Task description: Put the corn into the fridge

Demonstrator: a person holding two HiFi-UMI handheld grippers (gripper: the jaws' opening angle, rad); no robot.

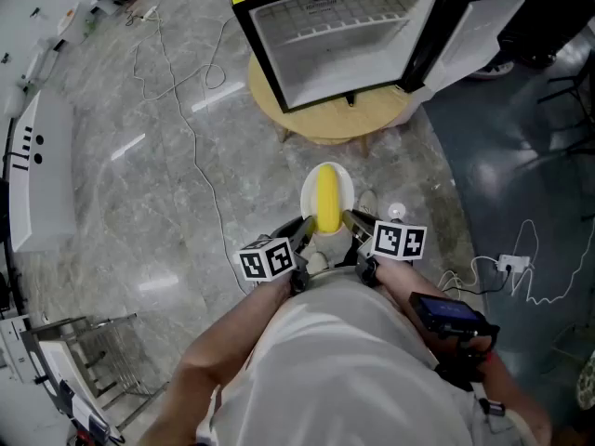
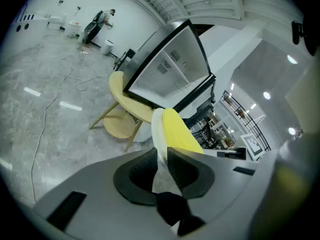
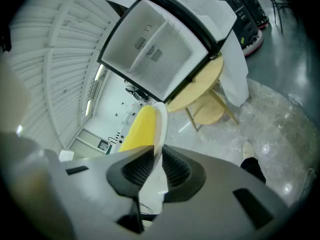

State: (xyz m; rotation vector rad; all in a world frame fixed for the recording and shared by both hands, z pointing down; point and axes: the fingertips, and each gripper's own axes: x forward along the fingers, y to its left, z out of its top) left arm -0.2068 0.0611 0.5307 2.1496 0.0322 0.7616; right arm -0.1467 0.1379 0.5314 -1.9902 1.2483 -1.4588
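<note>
A yellow corn cob (image 1: 327, 198) lies on a small white plate (image 1: 308, 195) held in the air in front of the person. My left gripper (image 1: 304, 227) is shut on the plate's near left rim, and my right gripper (image 1: 350, 220) is shut on its near right rim. In the left gripper view the plate's rim (image 2: 158, 134) runs between the jaws with the corn (image 2: 178, 131) to its right. The right gripper view shows the rim (image 3: 160, 129) pinched and the corn (image 3: 139, 128) to its left. The fridge (image 1: 339, 31) stands ahead with its door open.
The fridge sits on a round wooden table (image 1: 325, 124). Its open door (image 1: 480, 26) swings to the right. A cable (image 1: 191, 128) trails over the grey floor at the left. A white bench (image 1: 42, 170) is at the far left, a metal rack (image 1: 79, 360) at the lower left.
</note>
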